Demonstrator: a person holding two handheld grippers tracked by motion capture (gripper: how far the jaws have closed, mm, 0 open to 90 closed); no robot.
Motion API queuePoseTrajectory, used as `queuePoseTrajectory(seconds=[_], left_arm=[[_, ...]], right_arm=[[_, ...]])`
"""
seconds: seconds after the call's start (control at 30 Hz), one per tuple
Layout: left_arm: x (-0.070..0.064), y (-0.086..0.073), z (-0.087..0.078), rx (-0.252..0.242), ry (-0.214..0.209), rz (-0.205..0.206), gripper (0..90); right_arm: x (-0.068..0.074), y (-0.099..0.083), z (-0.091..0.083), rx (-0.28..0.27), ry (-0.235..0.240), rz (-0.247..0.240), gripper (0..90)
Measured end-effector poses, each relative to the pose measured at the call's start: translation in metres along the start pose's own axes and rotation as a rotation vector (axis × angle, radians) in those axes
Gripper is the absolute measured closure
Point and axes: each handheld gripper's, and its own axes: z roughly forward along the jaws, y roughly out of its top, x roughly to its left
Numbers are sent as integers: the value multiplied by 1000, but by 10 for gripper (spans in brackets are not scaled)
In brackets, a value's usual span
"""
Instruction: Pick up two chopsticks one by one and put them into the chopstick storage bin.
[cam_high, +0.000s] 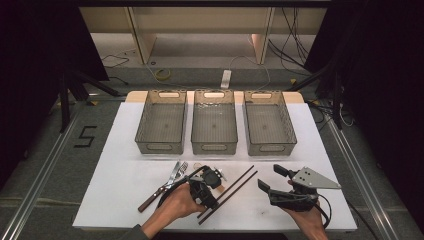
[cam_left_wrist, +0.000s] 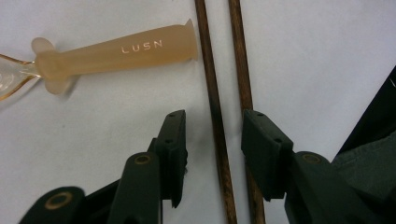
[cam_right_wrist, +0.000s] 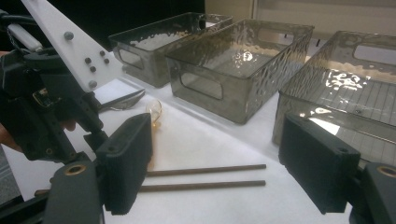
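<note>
Left gripper (cam_high: 216, 176) hovers low over the chopsticks (cam_high: 235, 187) in the high view; right gripper (cam_high: 274, 177) gapes empty beside them. Left gripper view: parted jaws straddle one chopstick (cam_left_wrist: 217, 126), ungrasped. Right gripper view: both sticks lie between wide jaws before three bins (cam_right_wrist: 243, 65)

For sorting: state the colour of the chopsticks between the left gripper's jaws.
Dark brown chopsticks, clearest in the left gripper view.

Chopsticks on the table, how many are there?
2. Both chopsticks lie side by side on the white table, running diagonally between the two hands. The left gripper hangs open over them, one chopstick between its jaws, the other just beside.
</note>
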Motion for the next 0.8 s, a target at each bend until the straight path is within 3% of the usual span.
queuePoseTrajectory(seconds=[0.8], left_arm=[[-10, 1, 7, 20, 57, 40, 768]], right_arm=[[1, 0, 0, 9, 1, -5, 270]])
